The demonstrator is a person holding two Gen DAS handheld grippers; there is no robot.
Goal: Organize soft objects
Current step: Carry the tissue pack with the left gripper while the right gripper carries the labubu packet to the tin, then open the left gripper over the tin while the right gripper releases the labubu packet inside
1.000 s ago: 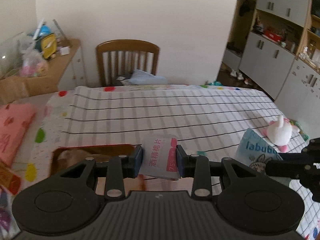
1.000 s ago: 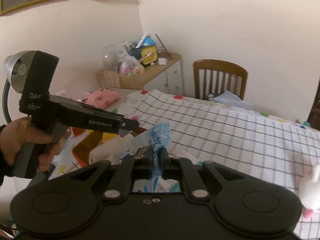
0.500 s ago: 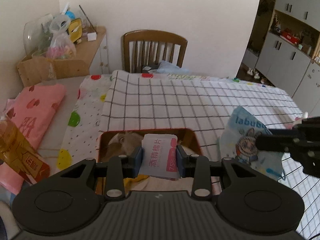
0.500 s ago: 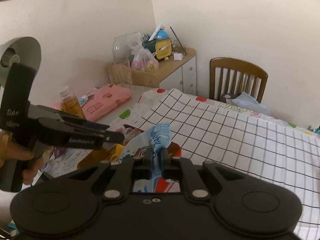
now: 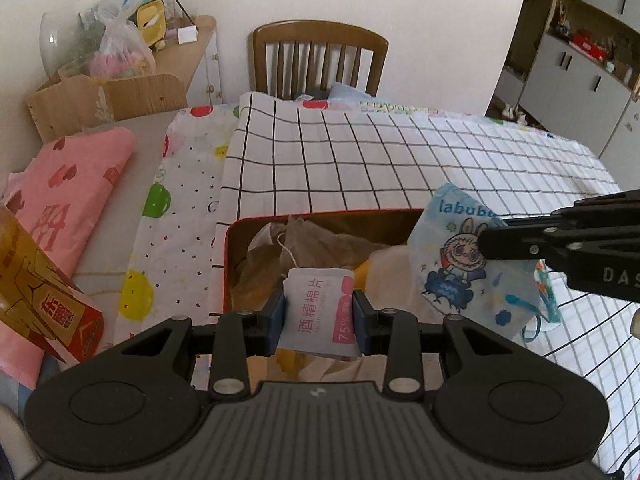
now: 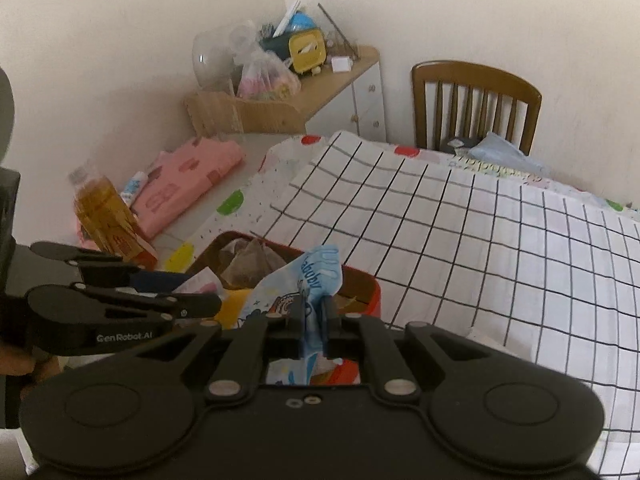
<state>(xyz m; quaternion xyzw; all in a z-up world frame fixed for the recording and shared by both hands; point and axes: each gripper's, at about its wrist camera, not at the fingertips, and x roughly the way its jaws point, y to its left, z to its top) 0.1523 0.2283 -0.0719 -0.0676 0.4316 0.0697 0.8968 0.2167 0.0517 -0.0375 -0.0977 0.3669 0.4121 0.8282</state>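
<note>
Over the grid-patterned tablecloth (image 5: pixel 360 160), the part-filled red-rimmed box (image 5: pixel 232 240) awaits two items: left gripper (image 5: pixel 318 316) pinching a white-pink wipe sachet (image 5: pixel 320 312), right gripper (image 6: pixel 314 320) clamping a blue cartoon-printed packet (image 6: pixel 316 280).

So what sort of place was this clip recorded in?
Most likely a lived-in home, probably a dining area: a brown slatted wooden chair stands at a table under a black-gridded white cloth, with grey-white wall cabinets and a cluttered wooden side cabinet nearby.

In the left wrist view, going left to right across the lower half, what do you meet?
Amber drink bottle with red label → white-and-pink alcohol wipe packet clamped in the left gripper → blue labubu-print child's face mask → black right gripper pinching the mask.
</note>
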